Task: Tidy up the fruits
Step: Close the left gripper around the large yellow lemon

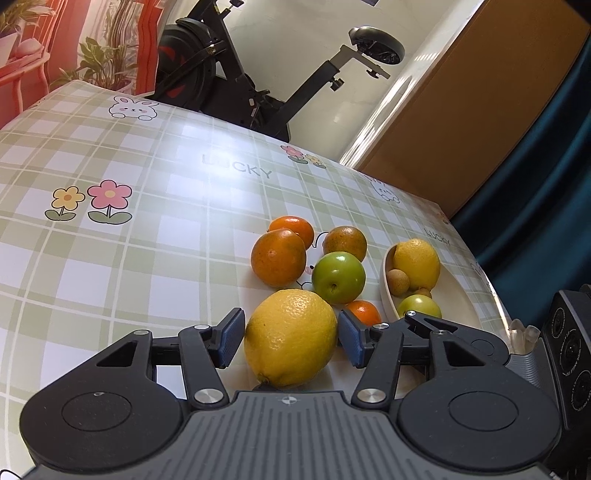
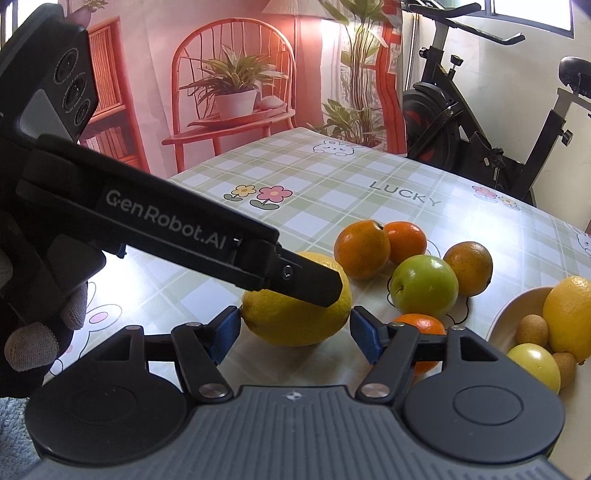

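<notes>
Lemon (image 1: 291, 338) right under my nose, sitting on the tabletop (image 1: 147, 258) — left gripper (image 1: 291, 341) straddles it, pads spread just off the peel, not squeezing as far as I can tell. Right gripper (image 2: 295, 332) brackets the same lemon, also spread. Further right wait the oranges (image 1: 279, 256) and green apple (image 1: 338, 277), then the bowl (image 1: 458, 295) with its own lemon — that's where I'd guess this one goes.

Domestic room, lived-in home setting. Evidence: table (image 1: 110, 155) covered in a green checked cloth printed with rabbits, flowers and "LUCKY"; exercise bike (image 2: 476, 122) standing just behind it; wooden door (image 1: 469, 96); dark curtain (image 1: 546, 199); printed backdrop (image 2: 229, 85) showing a red chair and potted plants; window (image 2: 532, 11) at upper right.
</notes>
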